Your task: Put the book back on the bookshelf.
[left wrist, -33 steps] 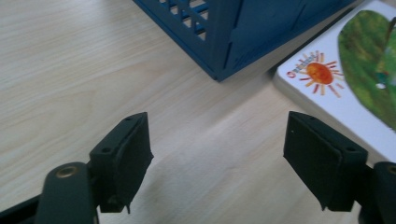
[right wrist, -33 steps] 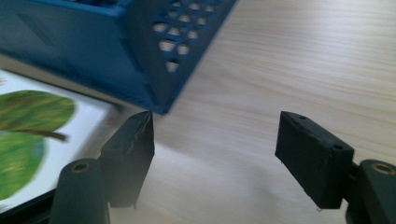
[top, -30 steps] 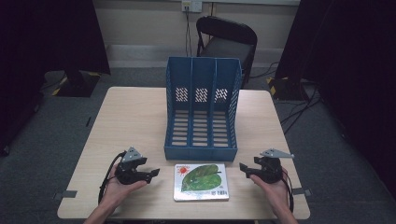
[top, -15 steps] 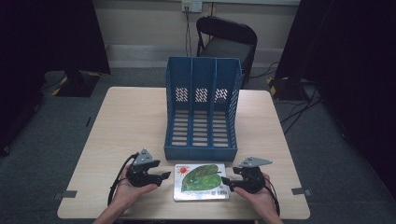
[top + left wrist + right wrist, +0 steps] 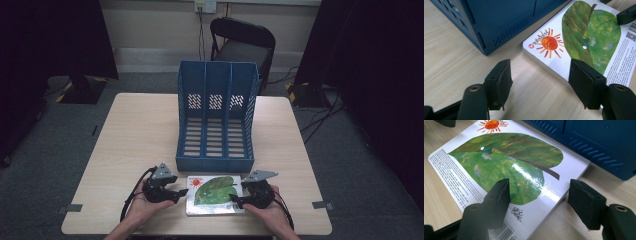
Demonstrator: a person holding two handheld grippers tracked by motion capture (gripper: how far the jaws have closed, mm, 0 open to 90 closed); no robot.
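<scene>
Flat glossy picture book with green leaf and orange sun cover [image 5: 214,194] lies lower centre of the high view on the pale wood bench [image 5: 130,135], long axis left-right, just in front of the blue plastic three-slot file rack [image 5: 217,115]. Left claw [image 5: 179,192] at its left short edge, right claw [image 5: 235,201] at its right; both equally near, part open after just closing a bit, jaws straddling the edges, gripping nothing.

I'm working in a lab-like recording room: dark curtains [image 5: 55,40], grey carpet [image 5: 45,165], a folding chair [image 5: 242,42], floor cables [image 5: 320,115].
</scene>
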